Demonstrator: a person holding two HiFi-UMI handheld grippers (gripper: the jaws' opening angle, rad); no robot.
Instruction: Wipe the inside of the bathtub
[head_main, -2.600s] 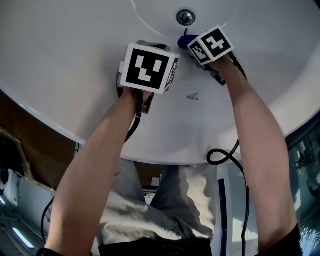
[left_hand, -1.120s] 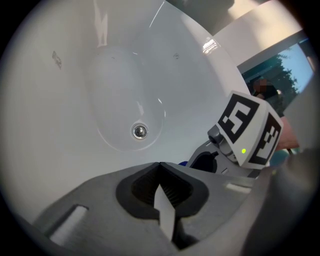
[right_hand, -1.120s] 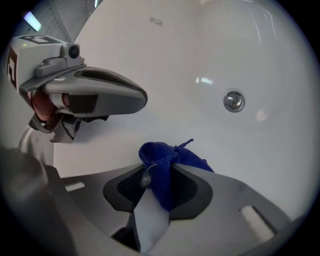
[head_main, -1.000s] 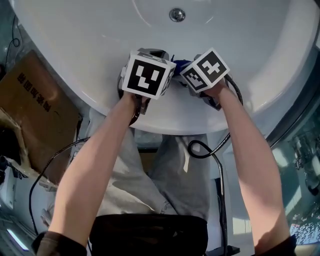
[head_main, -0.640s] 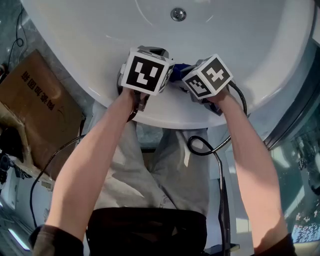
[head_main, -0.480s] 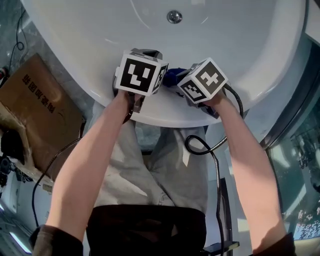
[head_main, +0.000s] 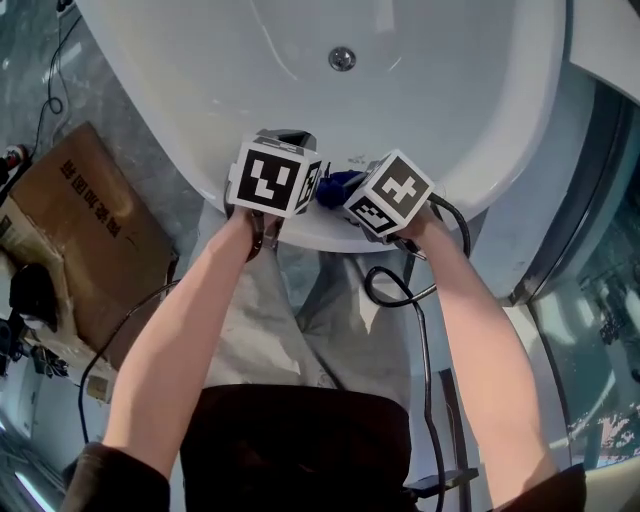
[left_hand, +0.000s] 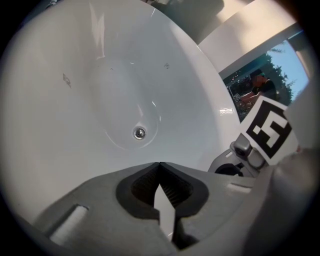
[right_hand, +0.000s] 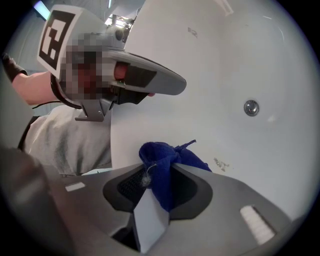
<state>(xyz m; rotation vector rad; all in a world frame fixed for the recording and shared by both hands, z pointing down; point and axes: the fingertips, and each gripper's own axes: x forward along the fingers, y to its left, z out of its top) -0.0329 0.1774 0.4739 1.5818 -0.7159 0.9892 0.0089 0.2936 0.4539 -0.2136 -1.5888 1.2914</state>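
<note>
Right gripper (right_hand: 164, 169) tight on blue cloth (right_hand: 171, 151); left gripper (left_hand: 159, 165), jaws together.

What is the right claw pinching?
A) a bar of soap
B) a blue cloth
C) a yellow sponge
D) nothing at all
B: in the right gripper view, the right claw is shut on a bunched blue cloth, which sticks out past its tips.
</note>
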